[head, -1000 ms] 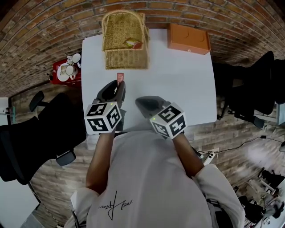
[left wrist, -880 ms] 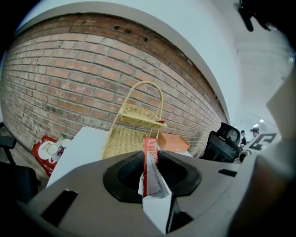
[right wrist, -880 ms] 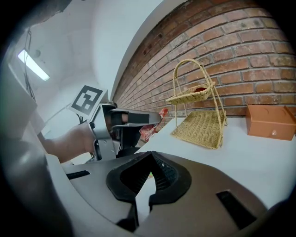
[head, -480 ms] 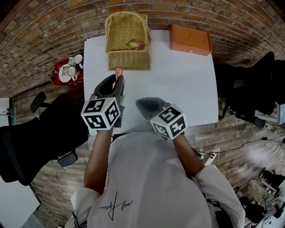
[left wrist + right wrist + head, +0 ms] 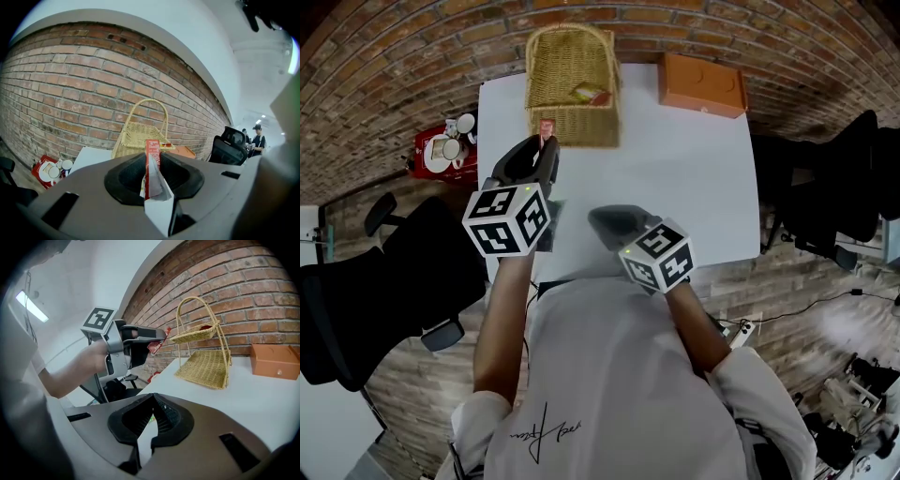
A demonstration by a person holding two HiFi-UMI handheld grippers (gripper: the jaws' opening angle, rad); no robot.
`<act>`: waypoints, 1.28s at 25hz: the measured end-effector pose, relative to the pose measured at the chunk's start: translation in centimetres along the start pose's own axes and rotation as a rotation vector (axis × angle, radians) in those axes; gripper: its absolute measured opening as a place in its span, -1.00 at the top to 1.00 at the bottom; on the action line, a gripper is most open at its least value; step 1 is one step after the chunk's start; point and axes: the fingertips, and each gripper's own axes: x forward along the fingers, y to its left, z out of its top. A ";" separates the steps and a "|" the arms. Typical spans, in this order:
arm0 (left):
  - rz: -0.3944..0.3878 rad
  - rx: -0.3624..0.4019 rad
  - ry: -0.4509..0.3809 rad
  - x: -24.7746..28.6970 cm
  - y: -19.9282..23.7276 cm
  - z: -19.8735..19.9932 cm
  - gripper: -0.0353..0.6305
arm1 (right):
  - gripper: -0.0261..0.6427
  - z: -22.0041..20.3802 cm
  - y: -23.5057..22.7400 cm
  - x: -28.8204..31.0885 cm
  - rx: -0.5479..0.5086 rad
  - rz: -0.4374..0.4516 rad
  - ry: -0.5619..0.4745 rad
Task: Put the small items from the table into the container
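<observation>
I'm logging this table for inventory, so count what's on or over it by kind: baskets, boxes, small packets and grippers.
Wicker basket: 1
Orange box: 1
Small packets: 2, the red packet held in the left gripper and another packet in the basket
Grippers: 2, counting the right gripper
Total: 6

Your light is bright and even; the white bench (image 5: 694,178) nearly washes out. A strip light (image 5: 29,305) glows upper left. Brick lines bow, corners blacken, and your left tool (image 5: 152,176) looks soft.
</observation>
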 end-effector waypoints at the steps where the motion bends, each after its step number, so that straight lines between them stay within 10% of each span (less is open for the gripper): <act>1: 0.000 0.004 -0.004 0.1 0.0 0.3 0.58 | 0.86 0.0 0.0 0.0 0.001 -0.001 0.000; 32: 0.008 0.146 0.057 6.6 1.6 5.1 0.58 | 0.85 -0.4 -2.5 0.2 0.097 -0.032 0.013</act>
